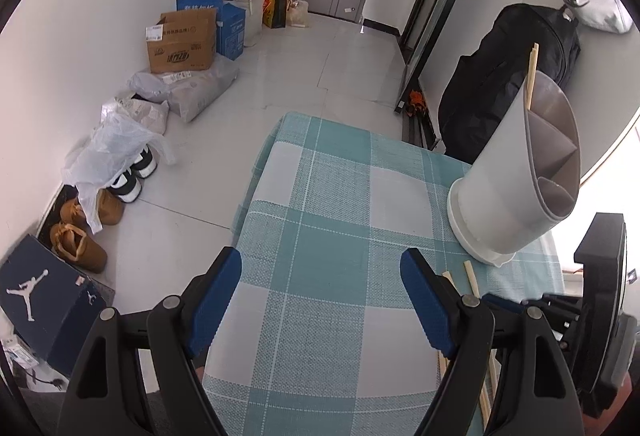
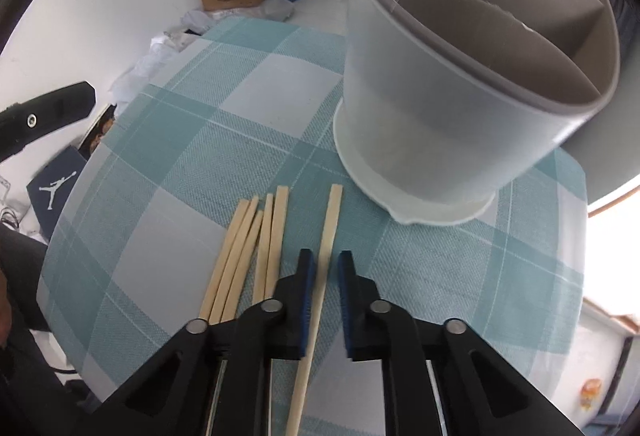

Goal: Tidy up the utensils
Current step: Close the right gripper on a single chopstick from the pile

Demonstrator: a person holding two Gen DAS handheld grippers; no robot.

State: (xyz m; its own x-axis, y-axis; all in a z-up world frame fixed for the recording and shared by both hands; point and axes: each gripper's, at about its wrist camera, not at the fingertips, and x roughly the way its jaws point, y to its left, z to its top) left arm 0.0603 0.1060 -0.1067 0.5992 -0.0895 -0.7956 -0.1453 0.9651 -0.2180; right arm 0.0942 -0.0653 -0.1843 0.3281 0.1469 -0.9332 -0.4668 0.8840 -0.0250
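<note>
Right gripper (image 2: 324, 268) sits low over the desk with its blue-padded fingers (image 2: 307, 276) narrowly parted around a single wooden chopstick (image 2: 326, 236); the stick lies between the pads, close to the left one, though whether it is truly pinched cannot be told. Just to its left, a loose bundle of five more chopsticks (image 2: 256, 244) lies flat on the teal and white checked cloth (image 2: 200, 140) covering the desk. Beyond their tips stands a tall pale grey utensil holder (image 2: 432, 108) with grey inner dividers, resting on a white base. From the left wrist view, the same utensil holder (image 1: 516, 172) already has one chopstick (image 1: 532, 76) standing upright in a back compartment. Left gripper (image 1: 322, 276) hovers above the cloth with its fingers spread wide and nothing between them. On the floor beside the desk are cardboard boxes (image 1: 182, 40), plastic bags, shoes (image 1: 80, 236) and a dark blue shoebox (image 1: 44, 296).
</note>
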